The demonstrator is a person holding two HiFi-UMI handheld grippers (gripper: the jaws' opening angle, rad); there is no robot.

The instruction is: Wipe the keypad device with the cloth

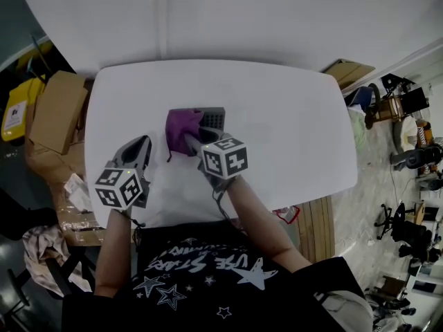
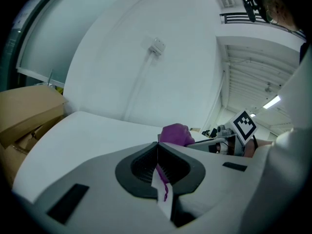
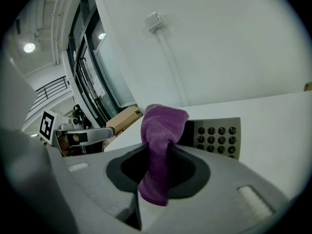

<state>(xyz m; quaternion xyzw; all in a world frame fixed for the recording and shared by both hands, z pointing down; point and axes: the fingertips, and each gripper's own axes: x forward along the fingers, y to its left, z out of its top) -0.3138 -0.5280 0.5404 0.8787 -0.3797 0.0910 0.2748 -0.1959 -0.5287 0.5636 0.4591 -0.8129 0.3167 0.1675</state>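
On the white table (image 1: 291,123) lies a grey keypad device (image 1: 214,117) with dark round buttons (image 3: 215,136). A purple cloth (image 1: 183,130) is bunched over the device's left part. My right gripper (image 1: 195,142) is shut on this cloth (image 3: 160,145), which hangs out between its jaws just in front of the keypad. My left gripper (image 1: 136,152) hovers to the left of the cloth, apart from it. Its jaws (image 2: 157,152) are closed together, and the cloth (image 2: 176,134) shows beyond them. The keypad's left side is hidden under the cloth.
Cardboard boxes (image 1: 59,113) and a yellow object (image 1: 17,109) stand off the table's left side. A wooden board (image 1: 346,71) leans at the far right corner. Office chairs and clutter (image 1: 408,158) fill the floor to the right. A white wall rises behind the table.
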